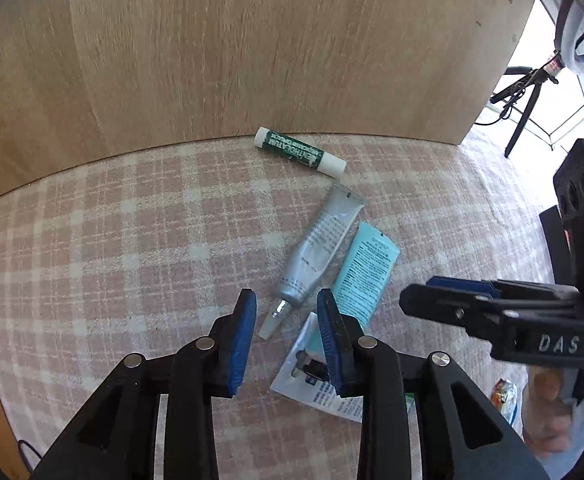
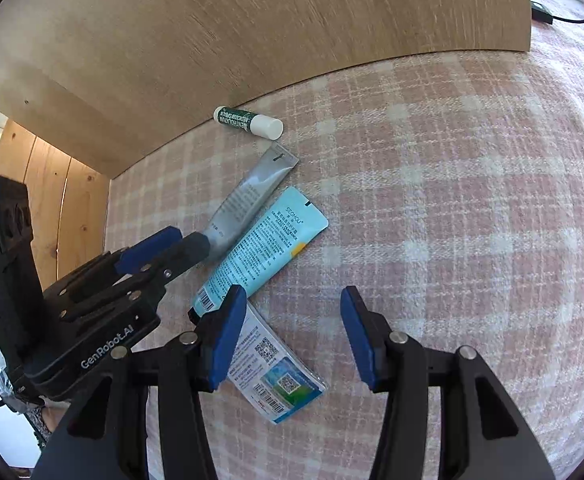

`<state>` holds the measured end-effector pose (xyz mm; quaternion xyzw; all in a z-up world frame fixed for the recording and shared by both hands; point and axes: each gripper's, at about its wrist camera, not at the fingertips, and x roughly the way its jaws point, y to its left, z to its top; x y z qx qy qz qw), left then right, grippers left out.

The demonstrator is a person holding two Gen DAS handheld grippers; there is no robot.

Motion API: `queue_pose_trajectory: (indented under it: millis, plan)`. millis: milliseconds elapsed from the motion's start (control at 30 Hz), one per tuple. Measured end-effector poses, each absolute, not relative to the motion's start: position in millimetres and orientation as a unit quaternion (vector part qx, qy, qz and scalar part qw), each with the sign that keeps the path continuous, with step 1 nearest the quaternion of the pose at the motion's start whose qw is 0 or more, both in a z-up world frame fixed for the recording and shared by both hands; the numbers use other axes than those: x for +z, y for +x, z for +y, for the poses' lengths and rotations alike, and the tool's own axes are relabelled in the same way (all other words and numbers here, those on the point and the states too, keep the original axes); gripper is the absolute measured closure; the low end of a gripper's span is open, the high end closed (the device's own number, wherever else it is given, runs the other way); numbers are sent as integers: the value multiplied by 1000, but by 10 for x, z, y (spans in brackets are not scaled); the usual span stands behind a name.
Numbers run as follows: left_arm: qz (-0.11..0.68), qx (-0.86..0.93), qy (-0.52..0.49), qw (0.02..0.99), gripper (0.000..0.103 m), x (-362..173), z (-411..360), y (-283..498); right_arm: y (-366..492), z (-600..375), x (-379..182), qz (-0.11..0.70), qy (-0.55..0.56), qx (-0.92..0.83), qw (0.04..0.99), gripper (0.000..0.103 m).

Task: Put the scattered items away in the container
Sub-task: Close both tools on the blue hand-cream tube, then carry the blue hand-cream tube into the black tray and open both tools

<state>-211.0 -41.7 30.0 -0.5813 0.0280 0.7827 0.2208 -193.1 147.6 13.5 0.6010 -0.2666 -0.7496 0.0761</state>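
Four items lie on the pink plaid cloth: a green lip balm stick by the wooden board, a silver tube, a light blue tube and a white printed card pack. My left gripper points down with its blue pads on either side of the silver tube's nozzle, a gap showing on both sides. My right gripper is open over the cloth, its left finger above the card pack and the blue tube's cap end.
An upright wooden board walls off the far side. A tripod with a ring light stands beyond the right edge. A small foil-wrapped item and a person's hand are at the lower right. No container is in view.
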Motion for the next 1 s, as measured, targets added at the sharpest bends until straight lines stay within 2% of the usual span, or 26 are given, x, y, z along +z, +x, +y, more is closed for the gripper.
queue_pose_trajectory:
  millis: [133, 267, 433, 500, 600, 700, 867, 1000]
  plan:
    - [45, 776, -580, 244, 74, 327, -194, -2076, -1997, 1490, 115, -286, 600, -744, 70, 55]
    - [44, 762, -592, 260, 73, 245, -45, -2005, -2075, 1426, 70, -283, 605, -741, 69, 62]
    - [51, 758, -592, 271, 70, 213, 102, -1957, -2129, 1270, 61, -268, 606, -745, 77, 65]
    - [43, 754, -594, 279, 76, 214, 141, -1934, -2185, 1218, 49, -259, 608, -747, 77, 68]
    - [61, 759, -587, 274, 75, 227, 227, -1876, -2202, 1193, 18, -262, 615, -739, 87, 72]
    - [47, 761, -588, 271, 75, 240, 229, -1856, -2149, 1204, 54, -255, 610, -745, 86, 74]
    - [39, 767, -579, 273, 75, 353, 292, -1767, -2049, 1377, 156, -272, 603, -743, 99, 86]
    - [36, 771, -571, 281, 76, 481, 447, -1691, -1929, 1517, 321, -267, 593, -753, 100, 87]
